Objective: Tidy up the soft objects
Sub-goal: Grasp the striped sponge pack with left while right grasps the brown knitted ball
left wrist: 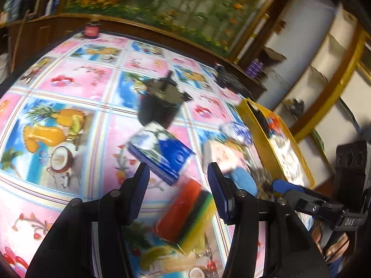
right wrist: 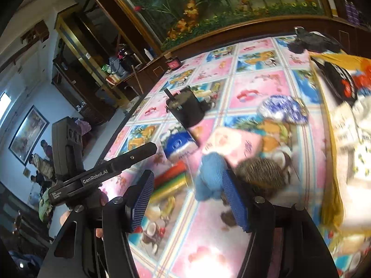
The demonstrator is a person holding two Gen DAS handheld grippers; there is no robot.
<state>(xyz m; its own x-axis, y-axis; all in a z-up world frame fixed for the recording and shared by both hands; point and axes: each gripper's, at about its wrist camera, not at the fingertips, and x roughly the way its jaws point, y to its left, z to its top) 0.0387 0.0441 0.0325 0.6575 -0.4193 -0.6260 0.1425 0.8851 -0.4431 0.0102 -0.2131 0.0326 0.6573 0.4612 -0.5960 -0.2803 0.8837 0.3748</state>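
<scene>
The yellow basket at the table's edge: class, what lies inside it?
The yellow basket holds white printed cloth and a black item with red markings. Whatever lies beneath them is covered.

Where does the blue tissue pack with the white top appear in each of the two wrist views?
Left wrist view: the blue tissue pack lies at the centre, just beyond the left gripper.
Right wrist view: the pack sits left of centre, above the striped sponge.
Shared landmark: the black cylinder stands right behind the pack in both.
</scene>
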